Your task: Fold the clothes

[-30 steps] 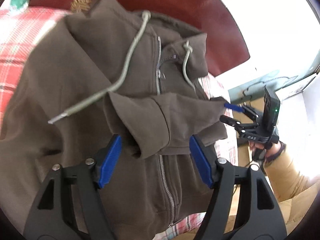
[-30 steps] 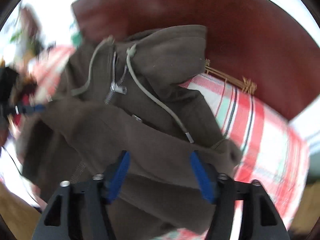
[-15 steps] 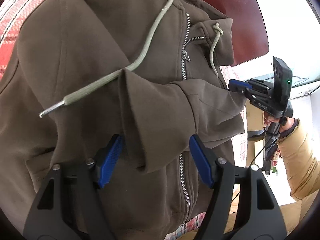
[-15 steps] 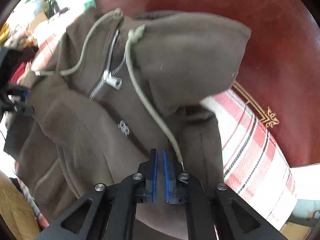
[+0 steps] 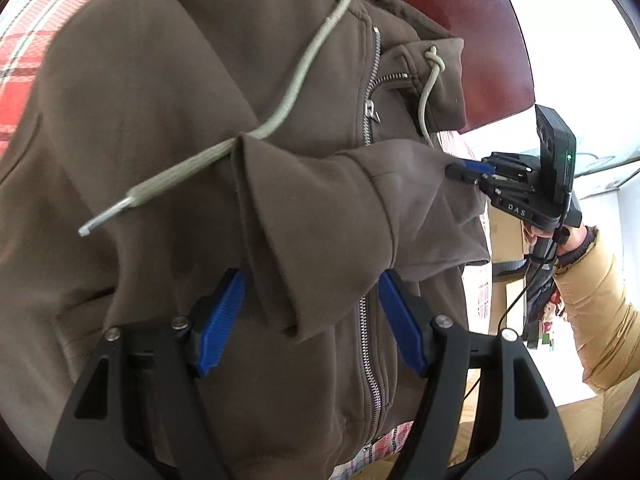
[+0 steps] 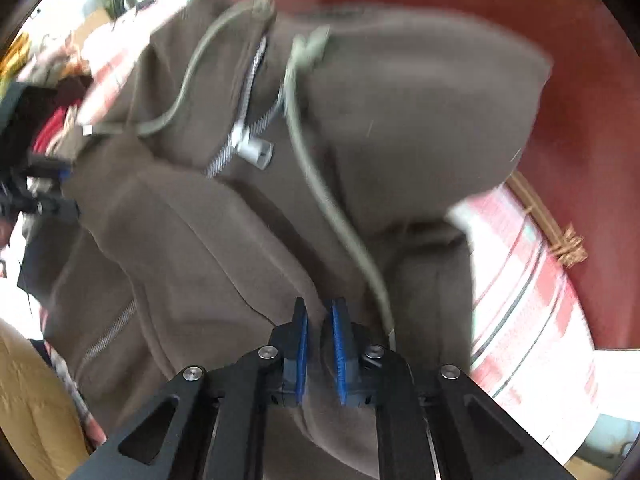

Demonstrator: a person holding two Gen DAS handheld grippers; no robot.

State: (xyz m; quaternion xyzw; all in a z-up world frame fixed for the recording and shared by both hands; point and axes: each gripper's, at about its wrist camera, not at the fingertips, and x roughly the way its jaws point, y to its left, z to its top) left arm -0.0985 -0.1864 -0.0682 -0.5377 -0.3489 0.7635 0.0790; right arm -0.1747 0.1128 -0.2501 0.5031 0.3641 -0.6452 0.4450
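Observation:
A brown zip hoodie [image 5: 180, 80] lies face up on a bed, its grey drawstring [image 5: 280, 108] trailing across the chest. One sleeve is folded across the front, and its cuff [image 5: 304, 220] lies between the blue pads of my left gripper [image 5: 310, 280], which stands open without pressing it. My right gripper [image 5: 466, 168] pinches the same sleeve near the shoulder. In the right wrist view, the right gripper [image 6: 319, 308] has its jaws closing tight, pads pressed on a fold of the hoodie [image 6: 400, 100]. The left gripper [image 6: 44, 184] shows blurred at the left edge.
A red plaid sheet [image 5: 24, 60] covers the bed under the hoodie, also at the right [image 6: 520, 280]. A dark red headboard [image 5: 480, 20] stands behind. A person's tan sleeve [image 5: 592, 300] holds the right gripper. Cardboard boxes [image 5: 504, 232] sit beyond the bed edge.
My right gripper has closed from wide open onto a fold of the sleeve. The left gripper has drawn closer to the hoodie, its jaws staying wide around the cuff.

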